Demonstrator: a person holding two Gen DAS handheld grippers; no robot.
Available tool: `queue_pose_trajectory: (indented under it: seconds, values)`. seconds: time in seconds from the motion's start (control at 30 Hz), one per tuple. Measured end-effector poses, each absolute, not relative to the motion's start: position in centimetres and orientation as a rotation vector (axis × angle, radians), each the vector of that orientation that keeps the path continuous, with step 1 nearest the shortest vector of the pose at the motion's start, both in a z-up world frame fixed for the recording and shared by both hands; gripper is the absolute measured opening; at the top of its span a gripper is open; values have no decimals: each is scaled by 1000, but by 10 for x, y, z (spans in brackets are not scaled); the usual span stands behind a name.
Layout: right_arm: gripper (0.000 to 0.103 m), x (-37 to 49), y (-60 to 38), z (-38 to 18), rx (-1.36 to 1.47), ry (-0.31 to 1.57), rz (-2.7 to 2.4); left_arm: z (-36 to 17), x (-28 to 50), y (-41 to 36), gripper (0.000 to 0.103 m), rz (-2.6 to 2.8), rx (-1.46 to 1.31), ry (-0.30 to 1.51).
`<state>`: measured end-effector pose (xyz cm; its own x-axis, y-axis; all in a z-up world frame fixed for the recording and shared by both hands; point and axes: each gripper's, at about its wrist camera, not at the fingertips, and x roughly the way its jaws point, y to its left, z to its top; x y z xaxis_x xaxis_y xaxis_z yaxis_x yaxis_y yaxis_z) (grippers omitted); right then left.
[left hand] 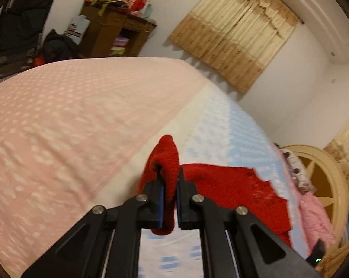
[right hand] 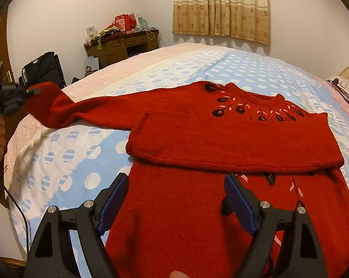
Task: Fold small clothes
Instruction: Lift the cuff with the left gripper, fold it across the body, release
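Note:
A red knitted sweater (right hand: 232, 136) with dark embroidered flowers lies on the bed, its lower part folded up over the body. Its left sleeve (right hand: 93, 111) stretches out to the left, lifted at the cuff. My left gripper (left hand: 169, 185) is shut on that red cuff (left hand: 167, 162), which bunches up between the blue pads; in the right wrist view the left gripper (right hand: 33, 91) shows at the far left, held by a hand. My right gripper (right hand: 176, 185) hovers open over the sweater's near part, nothing between its fingers.
The bed carries a blue dotted sheet (right hand: 81, 162) and a pink blanket (left hand: 70, 127). A cluttered wooden desk (right hand: 123, 44) and a dark bag (right hand: 44, 69) stand by the far wall. A curtain (right hand: 220, 7) hangs behind. A cream headboard (left hand: 322, 185) and pink clothing (left hand: 313, 213) lie to the right.

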<state>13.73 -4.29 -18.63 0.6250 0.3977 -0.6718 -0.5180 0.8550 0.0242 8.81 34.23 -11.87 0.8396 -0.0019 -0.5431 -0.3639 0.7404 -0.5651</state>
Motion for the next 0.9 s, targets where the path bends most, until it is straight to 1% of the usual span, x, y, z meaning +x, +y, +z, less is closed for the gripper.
queue_pose_trajectory:
  seconds: [0.3,0.5,0.67,0.9]
  values:
    - [85,130,-68,-175,-134,707,506,-59,138,284,8,23,-694,489]
    - [85,129,-89,-170,-89,698,483,-28,185,227,8,-85,-626,480]
    - [85,130,-106,-173,-49,703,462,-23,212,186,8,-147,-578,499]
    - [85,137,-123,-176,19,711,419,-37,248,134,8,-183,-531,562]
